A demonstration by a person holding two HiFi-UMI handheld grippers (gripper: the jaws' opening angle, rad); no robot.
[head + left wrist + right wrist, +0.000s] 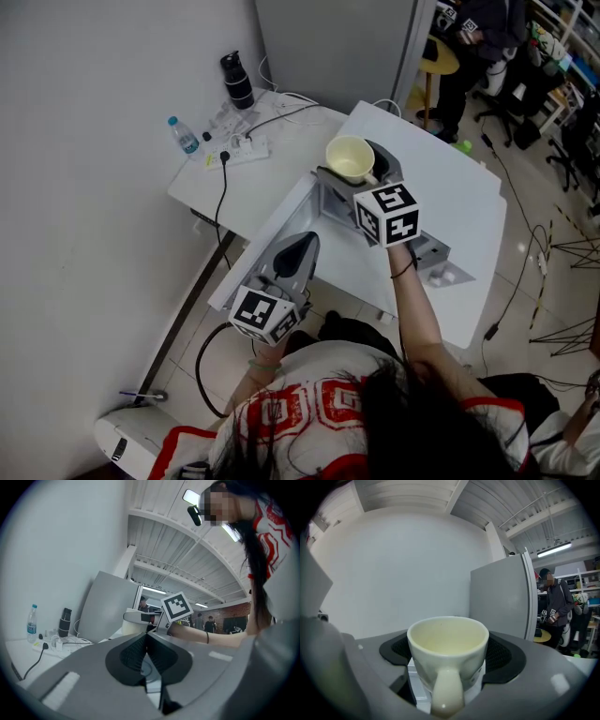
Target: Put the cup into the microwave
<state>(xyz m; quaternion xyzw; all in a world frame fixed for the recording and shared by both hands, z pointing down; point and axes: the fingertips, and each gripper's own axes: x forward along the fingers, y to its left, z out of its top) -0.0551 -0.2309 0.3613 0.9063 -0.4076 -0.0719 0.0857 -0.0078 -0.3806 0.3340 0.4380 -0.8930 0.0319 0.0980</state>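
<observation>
One cup [447, 648], upright, gripped between jaws of right gripper [364, 173], held above white table [272, 178]. Left gripper [146, 652] clenched, empty. One water bottle [184, 134]: seen in head and left gripper views only.

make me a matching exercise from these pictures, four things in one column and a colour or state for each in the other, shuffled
Things
1. cup
2. left tool
3. water bottle
4. power strip

Colour or state
a. clear plastic, blue on top
b. shut, nothing in it
c. white, with a black cable plugged in
d. pale yellow, gripped in the right tool

Pairs: 1-d, 2-b, 3-a, 4-c
</observation>
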